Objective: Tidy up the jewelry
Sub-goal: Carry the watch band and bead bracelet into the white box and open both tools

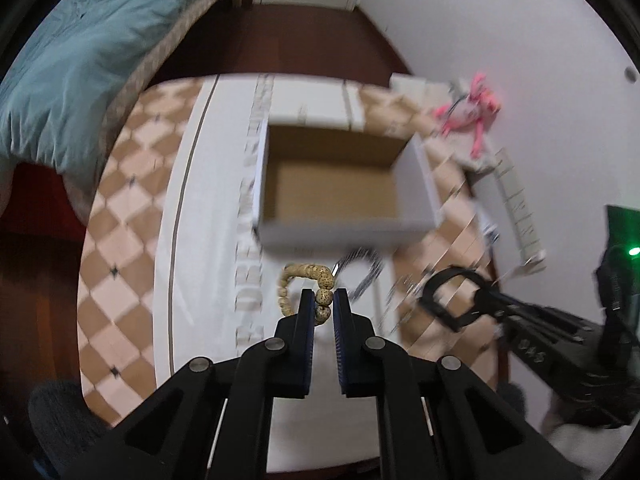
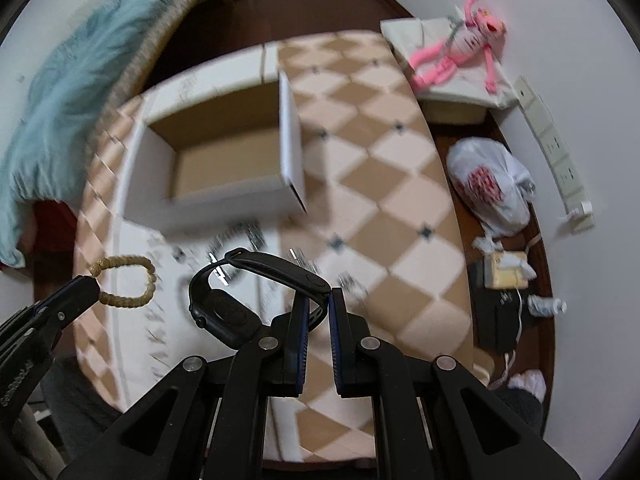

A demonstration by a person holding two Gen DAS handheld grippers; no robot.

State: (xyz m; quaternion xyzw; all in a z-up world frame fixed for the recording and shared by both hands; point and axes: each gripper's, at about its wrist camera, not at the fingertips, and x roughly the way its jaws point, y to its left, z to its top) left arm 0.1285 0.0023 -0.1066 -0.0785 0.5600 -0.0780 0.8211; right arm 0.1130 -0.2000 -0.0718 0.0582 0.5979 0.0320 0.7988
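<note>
My left gripper [image 1: 323, 296] is shut on a tan beaded bracelet [image 1: 304, 274], held above the table just in front of an open white cardboard box [image 1: 344, 228] with a brown inside. It also shows in the right wrist view [image 2: 128, 280]. My right gripper [image 2: 319, 300] is shut on the strap of a black smartwatch [image 2: 228, 312], held above the table to the right of the bracelet. The watch also shows in the left wrist view [image 1: 452, 296]. The box [image 2: 208, 208] looks empty.
The table has a tan and cream checked cloth [image 2: 380, 168] with a white printed cloth [image 1: 216, 240] over it. A pink plush toy [image 2: 460, 52] lies on a cushion at the far right. A white plastic bag [image 2: 492, 188] and a bottle [image 2: 546, 306] lie on the floor. A teal blanket [image 1: 80, 60] covers the bed at left.
</note>
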